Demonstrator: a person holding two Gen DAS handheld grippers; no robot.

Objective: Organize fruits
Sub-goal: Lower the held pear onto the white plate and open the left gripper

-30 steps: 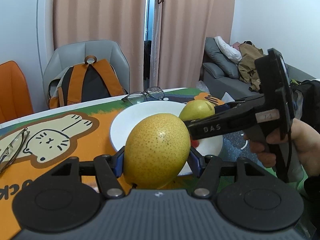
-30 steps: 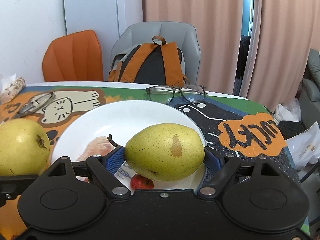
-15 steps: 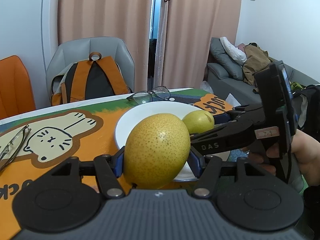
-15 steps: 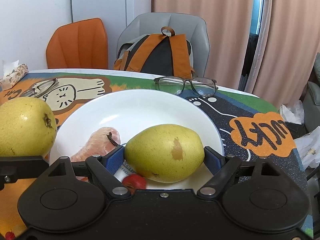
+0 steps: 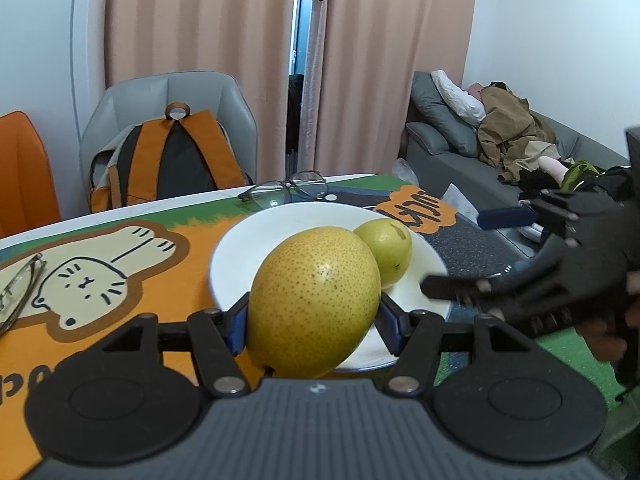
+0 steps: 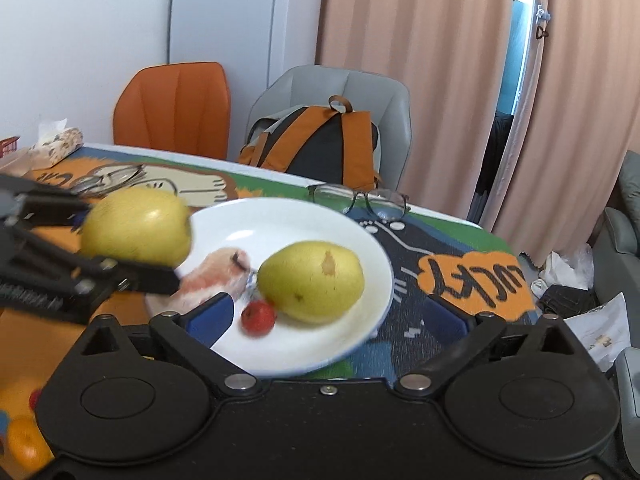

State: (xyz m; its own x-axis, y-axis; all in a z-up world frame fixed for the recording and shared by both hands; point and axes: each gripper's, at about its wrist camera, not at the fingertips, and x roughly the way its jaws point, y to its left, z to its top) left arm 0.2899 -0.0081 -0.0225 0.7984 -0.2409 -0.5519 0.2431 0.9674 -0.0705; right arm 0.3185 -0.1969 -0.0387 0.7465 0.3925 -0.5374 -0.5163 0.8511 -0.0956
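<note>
Left wrist view gives us the room beyond the table (image 5: 120,216): a grey sofa (image 5: 452,144) piled with clothes, which the right wrist camera barely catches at its edge. Right wrist view answers with an orange chair (image 6: 172,108) in full and a tissue pack (image 6: 56,144) on the far corner, both missing or cropped on the other side. Both cameras share the grey chair (image 5: 168,96) with the orange backpack (image 5: 168,160) on it.

On to the white plate (image 6: 280,344)! The left gripper (image 5: 312,320) is clamped on the big yellow pear (image 5: 312,300), held over the plate's near rim. The smaller pear (image 6: 312,280) lies on the plate, free, just beside a peach (image 6: 212,276) and a small red fruit (image 6: 258,316) that only the right wrist camera shows. An orange (image 6: 24,444) sits at that view's lower left, off the plate.

And the change: a second ago the right gripper (image 6: 328,320) was gripping that smaller pear. Its jaws have just been opening, they now stand wide, nothing pressed between the pads, and the gripper has backed away from the plate, leaving the pear resting there. The left gripper's hold on the big pear is unchanged.
</note>
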